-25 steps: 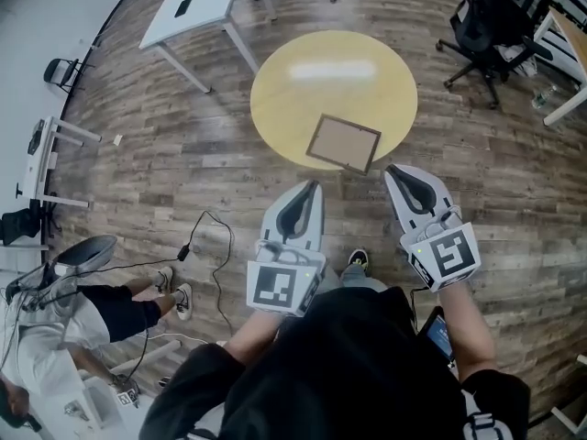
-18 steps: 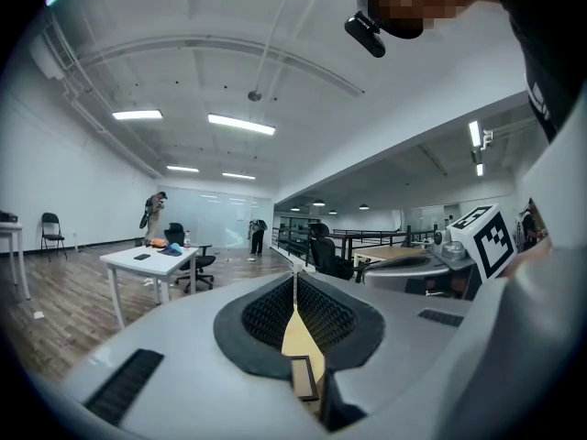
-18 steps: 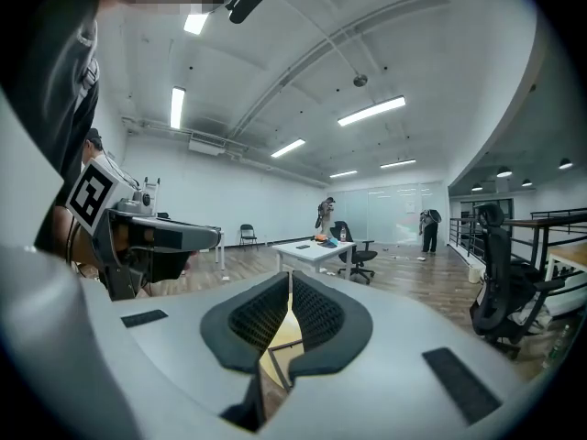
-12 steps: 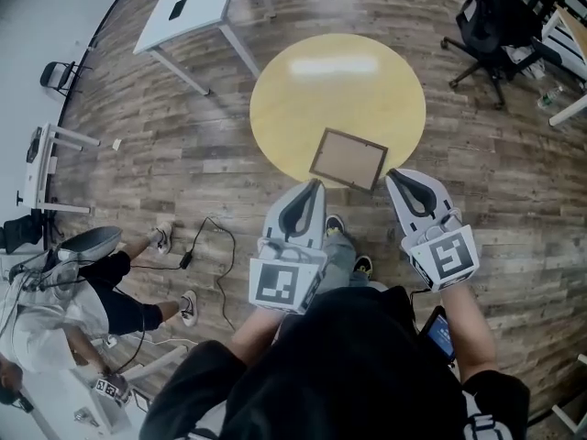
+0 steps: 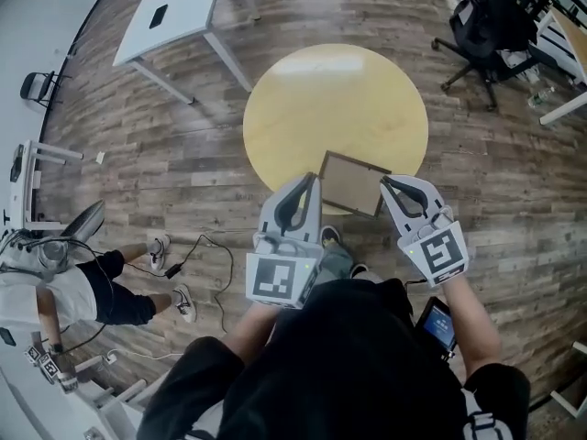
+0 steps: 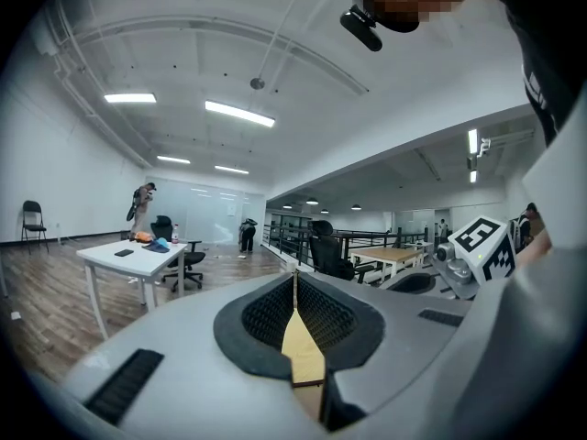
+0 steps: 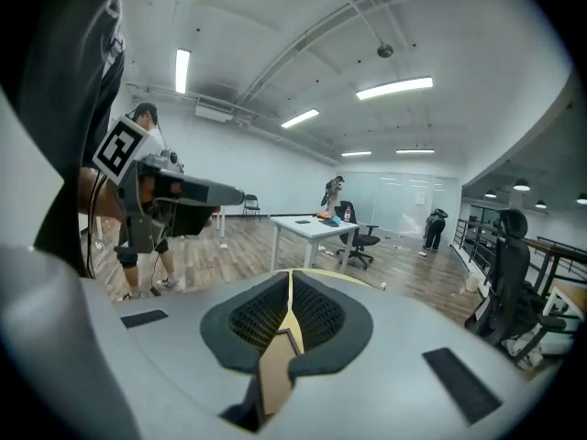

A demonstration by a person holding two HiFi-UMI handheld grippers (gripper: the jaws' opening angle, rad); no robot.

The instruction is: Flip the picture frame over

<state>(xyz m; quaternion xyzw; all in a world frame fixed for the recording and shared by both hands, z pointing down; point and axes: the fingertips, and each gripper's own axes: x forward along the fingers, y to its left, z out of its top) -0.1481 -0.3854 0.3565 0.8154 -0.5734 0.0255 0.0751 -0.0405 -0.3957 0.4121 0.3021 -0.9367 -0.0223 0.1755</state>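
Observation:
The picture frame (image 5: 353,183) lies flat at the near edge of the round yellow table (image 5: 335,99), brown backing up inside a dark border. My left gripper (image 5: 312,181) is shut and empty, its tip at the frame's near left corner. My right gripper (image 5: 386,183) is shut too, its tip at the frame's near right corner. In the left gripper view the jaws (image 6: 294,276) meet, with the yellow tabletop showing in the gap below them. In the right gripper view the shut jaws (image 7: 290,275) stand over the brown frame (image 7: 273,369). I cannot tell whether either tip touches the frame.
A white desk (image 5: 170,12) stands at the far left and a black office chair (image 5: 486,26) at the far right. A person (image 5: 64,291) is on the floor at the left, near a cable (image 5: 206,246). The holder's feet are under the table's near edge.
Both grippers have come forward to the table's near edge and now flank the frame's near corners. The person at the left has shifted. Both jaws stay shut.

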